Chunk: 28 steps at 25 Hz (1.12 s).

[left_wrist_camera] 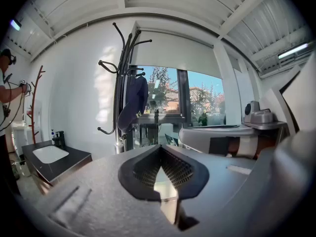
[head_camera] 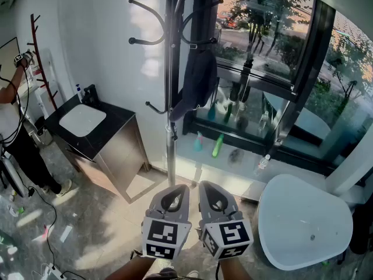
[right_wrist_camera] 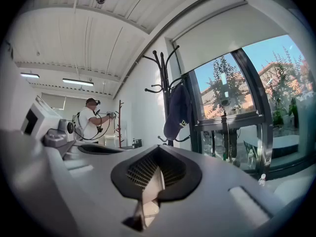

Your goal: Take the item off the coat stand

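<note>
A tall black coat stand (head_camera: 169, 98) rises in front of the window. A dark blue cap (head_camera: 196, 80) hangs from one of its upper hooks, on the right side of the pole. My left gripper (head_camera: 176, 189) and right gripper (head_camera: 208, 186) are held side by side low in the head view, well short of the stand, both shut and empty. In the left gripper view the cap (left_wrist_camera: 132, 101) hangs ahead, left of the shut left gripper (left_wrist_camera: 159, 151). In the right gripper view the cap (right_wrist_camera: 177, 111) hangs just above the shut right gripper (right_wrist_camera: 157, 151).
A black-topped cabinet with a white sink (head_camera: 81, 121) stands left of the stand. A white tub (head_camera: 304, 220) sits at the lower right. Bottles line the window ledge (head_camera: 217, 146). A person (head_camera: 14, 127) works at the far left beside a red-brown stand (head_camera: 42, 63).
</note>
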{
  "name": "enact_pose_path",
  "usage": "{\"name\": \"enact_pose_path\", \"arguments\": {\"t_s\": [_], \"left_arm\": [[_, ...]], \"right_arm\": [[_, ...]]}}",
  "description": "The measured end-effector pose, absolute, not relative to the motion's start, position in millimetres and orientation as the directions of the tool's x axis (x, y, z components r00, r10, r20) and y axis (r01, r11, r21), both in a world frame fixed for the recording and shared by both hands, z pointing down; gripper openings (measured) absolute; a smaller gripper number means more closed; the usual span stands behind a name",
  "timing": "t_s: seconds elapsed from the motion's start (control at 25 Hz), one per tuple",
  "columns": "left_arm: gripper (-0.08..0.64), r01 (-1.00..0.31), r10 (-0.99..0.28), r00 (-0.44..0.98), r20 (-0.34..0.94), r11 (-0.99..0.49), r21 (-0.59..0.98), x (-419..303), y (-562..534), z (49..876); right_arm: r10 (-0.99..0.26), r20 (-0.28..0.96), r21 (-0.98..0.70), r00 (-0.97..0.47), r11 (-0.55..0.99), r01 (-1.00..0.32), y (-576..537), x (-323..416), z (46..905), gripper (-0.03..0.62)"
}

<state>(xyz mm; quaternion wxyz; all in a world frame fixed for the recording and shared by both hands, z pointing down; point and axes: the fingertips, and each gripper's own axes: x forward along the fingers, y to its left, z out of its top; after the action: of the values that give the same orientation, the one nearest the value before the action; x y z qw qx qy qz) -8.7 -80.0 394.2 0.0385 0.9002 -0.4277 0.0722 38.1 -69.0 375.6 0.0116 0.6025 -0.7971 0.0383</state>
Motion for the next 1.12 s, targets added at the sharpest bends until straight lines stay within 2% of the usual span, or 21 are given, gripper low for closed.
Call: {"name": "enact_pose_path", "arguments": {"t_s": [0.68, 1.12], "left_arm": [[0.005, -0.738, -0.729, 0.670, 0.141, -0.675, 0.012, -39, -134, 388], [0.005, -0.756, -0.750, 0.649, 0.129, -0.655, -0.004, -40, -162, 386]], "right_arm": [[-0.974, 0.057, -0.026, -0.217, 0.216, -0.976, -119, 10, 370, 0.006], [-0.972, 0.033, -0.021, -0.234, 0.234, -0.972, -148, 14, 364, 0.006]]}}
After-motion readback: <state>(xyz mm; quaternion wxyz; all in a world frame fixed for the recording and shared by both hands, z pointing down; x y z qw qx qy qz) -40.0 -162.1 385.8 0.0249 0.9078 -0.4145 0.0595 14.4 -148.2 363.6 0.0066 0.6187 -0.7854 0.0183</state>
